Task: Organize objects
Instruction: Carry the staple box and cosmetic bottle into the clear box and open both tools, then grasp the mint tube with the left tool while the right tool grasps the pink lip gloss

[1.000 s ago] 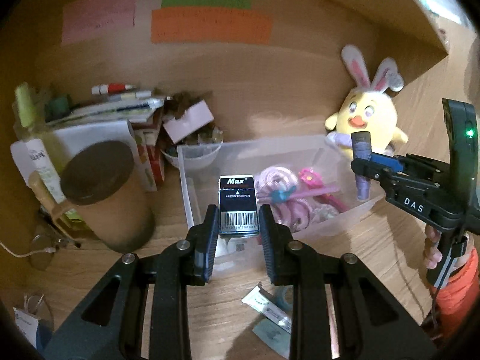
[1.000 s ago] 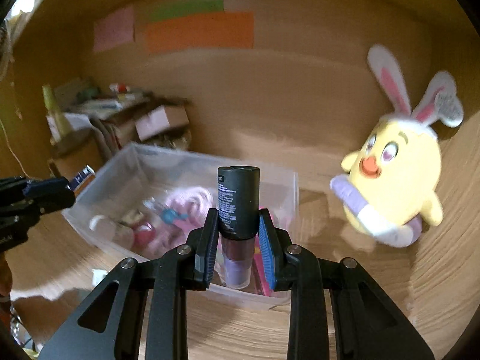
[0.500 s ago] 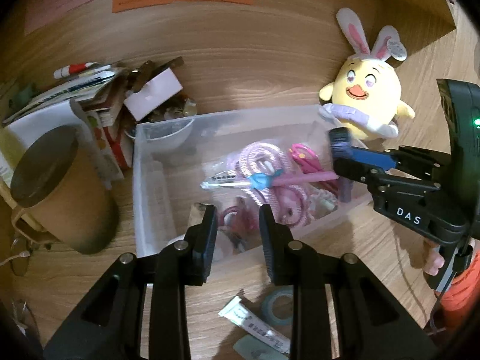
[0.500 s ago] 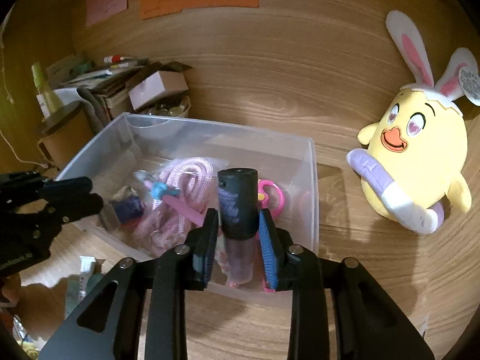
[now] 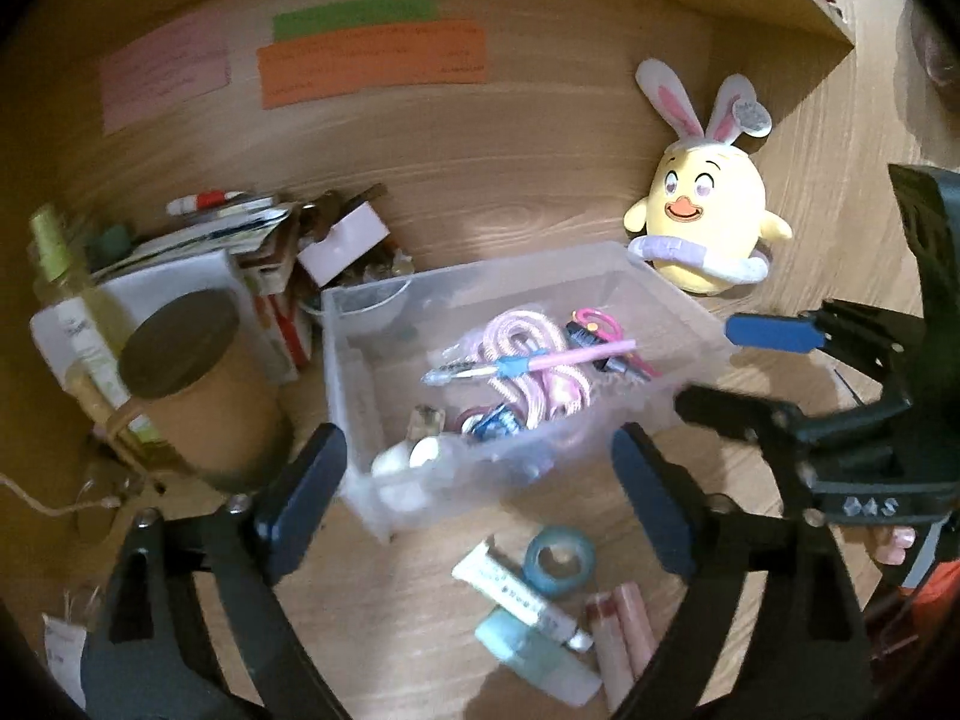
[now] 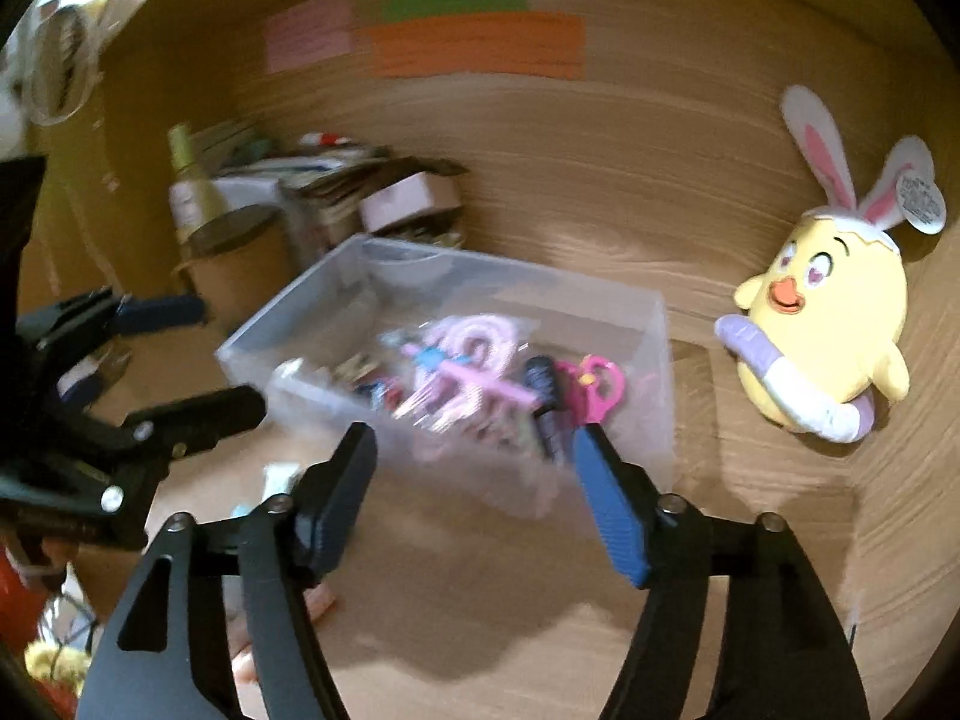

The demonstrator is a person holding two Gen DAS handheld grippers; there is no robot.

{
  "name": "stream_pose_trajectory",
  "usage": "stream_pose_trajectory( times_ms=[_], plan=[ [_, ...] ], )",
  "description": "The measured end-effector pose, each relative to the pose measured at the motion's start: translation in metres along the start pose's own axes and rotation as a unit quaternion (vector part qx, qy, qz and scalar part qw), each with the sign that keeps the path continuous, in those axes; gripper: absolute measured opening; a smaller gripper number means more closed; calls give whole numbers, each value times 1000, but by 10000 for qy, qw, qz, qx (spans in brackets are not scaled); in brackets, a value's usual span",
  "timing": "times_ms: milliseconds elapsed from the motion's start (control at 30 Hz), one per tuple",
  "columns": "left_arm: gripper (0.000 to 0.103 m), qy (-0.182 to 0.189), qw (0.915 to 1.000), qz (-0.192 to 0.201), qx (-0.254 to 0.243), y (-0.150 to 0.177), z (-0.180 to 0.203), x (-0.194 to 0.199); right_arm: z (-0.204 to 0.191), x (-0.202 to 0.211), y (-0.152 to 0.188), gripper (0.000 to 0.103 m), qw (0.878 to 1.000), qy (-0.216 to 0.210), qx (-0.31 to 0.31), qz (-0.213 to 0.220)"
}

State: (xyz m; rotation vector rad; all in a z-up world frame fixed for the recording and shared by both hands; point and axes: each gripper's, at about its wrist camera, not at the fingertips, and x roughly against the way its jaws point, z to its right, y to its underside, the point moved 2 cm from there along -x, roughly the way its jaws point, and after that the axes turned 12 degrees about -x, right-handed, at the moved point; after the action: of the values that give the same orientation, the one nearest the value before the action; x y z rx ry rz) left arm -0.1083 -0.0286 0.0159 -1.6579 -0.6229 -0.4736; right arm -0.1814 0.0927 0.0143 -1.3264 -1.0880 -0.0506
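Clutter left on the desk, the white tube (image 5: 521, 599) lying slantwise by the tape roll (image 5: 560, 560), sits just under our left gripper (image 5: 480, 483), nearer than our right gripper (image 6: 474, 468); both jaws have just been opening, empty, before the clear bin (image 5: 678, 324).

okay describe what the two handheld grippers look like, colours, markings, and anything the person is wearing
Both the left gripper and the right gripper are matte black plastic frames with silver screws and two fingers lined with ribbed blue pads. White lettering, blurred, marks the right gripper's side in the left wrist view. An orange-red sleeve shows at the hand holding it.
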Motion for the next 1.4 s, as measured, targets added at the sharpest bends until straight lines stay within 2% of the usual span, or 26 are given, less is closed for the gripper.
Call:
stream_pose_trajectory(
  times_ms=[67,333,500,633,700,733,800,933,1033,1100,1267,1400],
  plan=[
    [92,-79,9999,-86,-29,11,0,3,-7,3,11,74,10000,-13,66,-27],
    [92,-52,9975,-699,25,62,-2,-5,-37,-7,65,74,9982,-214,82,-549],
    [92,200,9938,-1052,306,90,-2,-13,-51,-17,92,74,9951,-310,106,-936],
    [92,329,9920,-1135,449,99,2,-15,-54,-17,102,73,9944,-294,162,-999],
    [92,336,9918,-1138,471,98,5,-14,-50,-15,104,68,9945,-260,195,-998],
    [92,345,9920,-1118,468,98,7,-13,-48,-14,105,61,9944,-258,207,-1008],
    [92,361,9924,-1093,432,97,11,-12,-42,-13,107,56,9940,-257,187,-1048],
    [92,465,9924,-1060,428,94,20,-14,-36,-17,110,39,9930,-209,162,-1148],
    [87,447,9921,-1109,383,94,25,-18,-37,-18,109,33,9935,-216,158,-1103],
    [79,430,9915,-1169,389,97,26,-20,-37,-18,109,28,9936,-282,146,-1083],
    [76,292,9919,-1158,440,103,20,-18,-39,-19,107,17,9942,-346,136,-1010],
    [71,174,9924,-1164,362,104,20,-18,-35,-20,106,14,9943,-412,19,-986]
  ],
)
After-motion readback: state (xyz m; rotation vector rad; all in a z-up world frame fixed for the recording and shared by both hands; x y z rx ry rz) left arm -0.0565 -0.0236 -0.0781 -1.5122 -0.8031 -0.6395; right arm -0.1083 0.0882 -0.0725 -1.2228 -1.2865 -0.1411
